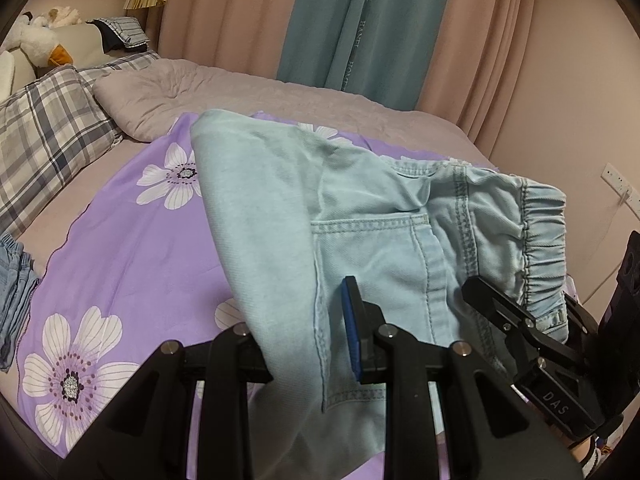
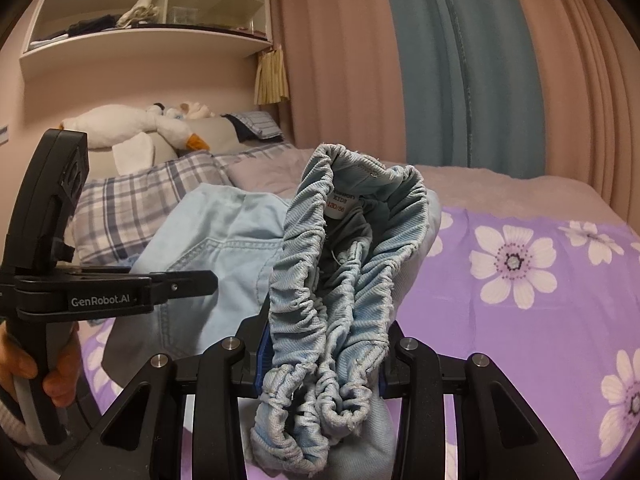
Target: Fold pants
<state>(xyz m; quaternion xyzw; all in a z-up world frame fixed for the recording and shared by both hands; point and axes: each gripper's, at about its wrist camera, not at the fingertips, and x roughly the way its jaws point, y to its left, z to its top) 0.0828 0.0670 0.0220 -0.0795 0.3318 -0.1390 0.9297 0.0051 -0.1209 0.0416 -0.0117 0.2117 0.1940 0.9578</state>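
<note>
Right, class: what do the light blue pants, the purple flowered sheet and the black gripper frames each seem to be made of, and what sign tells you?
Light blue pants: likely soft, matte, washed denim-like cotton; visible twill weave, double stitching, gathered elastic waistband.
Purple flowered sheet: thin smooth woven fabric, printed; lies flat with a slight sheen.
Black gripper frames: matte hard plastic or coated metal, hard to say; silver pins at the joints.

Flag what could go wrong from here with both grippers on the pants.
1. The right gripper pinches only the bunched elastic waistband; the gathered cloth could slip out as it moves.
2. The left gripper shows one finger over the fabric near the back pocket, the other hidden beneath; the hold looks shallow.
3. The pants hang creased above the floral sheet, so they may land wrinkled.
</note>
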